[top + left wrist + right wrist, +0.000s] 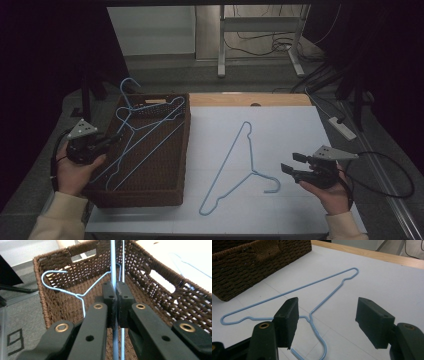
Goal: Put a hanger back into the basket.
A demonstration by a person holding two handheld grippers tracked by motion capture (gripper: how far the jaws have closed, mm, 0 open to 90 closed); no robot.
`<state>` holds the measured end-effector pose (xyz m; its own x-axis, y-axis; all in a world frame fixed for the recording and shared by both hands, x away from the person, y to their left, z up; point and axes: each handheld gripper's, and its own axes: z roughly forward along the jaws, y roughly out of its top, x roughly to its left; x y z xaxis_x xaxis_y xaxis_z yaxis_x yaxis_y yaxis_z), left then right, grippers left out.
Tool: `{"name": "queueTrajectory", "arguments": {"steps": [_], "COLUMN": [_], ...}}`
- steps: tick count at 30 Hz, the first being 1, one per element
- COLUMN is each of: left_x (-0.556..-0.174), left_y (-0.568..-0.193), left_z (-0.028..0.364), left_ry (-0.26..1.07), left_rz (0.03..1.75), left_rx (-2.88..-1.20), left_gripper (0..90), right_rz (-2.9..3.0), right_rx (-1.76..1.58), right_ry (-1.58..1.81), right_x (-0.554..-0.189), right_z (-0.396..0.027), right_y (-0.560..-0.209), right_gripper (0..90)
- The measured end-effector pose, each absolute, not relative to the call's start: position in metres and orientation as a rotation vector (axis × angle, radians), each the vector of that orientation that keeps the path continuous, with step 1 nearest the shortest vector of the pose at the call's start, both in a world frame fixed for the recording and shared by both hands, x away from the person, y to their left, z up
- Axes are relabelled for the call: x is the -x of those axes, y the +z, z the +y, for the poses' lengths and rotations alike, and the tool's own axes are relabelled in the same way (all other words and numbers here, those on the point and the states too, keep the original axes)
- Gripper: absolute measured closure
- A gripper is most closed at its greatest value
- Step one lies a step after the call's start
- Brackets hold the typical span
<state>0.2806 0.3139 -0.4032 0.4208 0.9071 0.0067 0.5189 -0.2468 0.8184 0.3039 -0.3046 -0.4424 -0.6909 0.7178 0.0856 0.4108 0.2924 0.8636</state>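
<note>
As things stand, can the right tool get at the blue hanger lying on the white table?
Probably yes: the right tool is open, empty, and faces the hanger, whose hook lies just ahead on the bare table, nothing between.

Rough brown woven wicker basket [150,192], smooth thin blue wire hangers [235,165], matt white table sheet [295,130].

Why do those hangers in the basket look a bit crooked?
They are too long to lie flat: the hangers rest tilted in the basket, hooks poking over its far rim. The left gripper pinches one wire. Another hanger lies flat on the table.
</note>
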Motion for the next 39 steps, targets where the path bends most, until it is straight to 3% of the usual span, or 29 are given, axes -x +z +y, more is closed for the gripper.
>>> {"name": "queueTrajectory", "arguments": {"steps": [23,33,35,39], "left_x": [-0.315,-0.324,-0.325,-0.323], "left_y": [-0.443,-0.457,-0.458,-0.452], "left_z": [0.303,0.3,0.299,0.297], "left_ry": [0.497,0.519,0.561,0.633], "left_rz": [1.299,1.392,1.398,1.373], "left_rx": [-2.087,-2.182,-2.189,-2.165], "left_gripper": [87.0,85.3,79.5,56.2], "right_rz": [2.28,2.296,2.299,2.302], "right_rx": [-1.019,-1.017,-1.016,-1.016], "right_ry": [1.326,1.315,1.313,1.31], "right_x": [-0.305,-0.305,-0.305,-0.305], "right_z": [-0.302,-0.301,-0.301,-0.301], "right_y": [-0.447,-0.448,-0.448,-0.448], "right_gripper": [34.9,34.1,34.1,33.9]}}
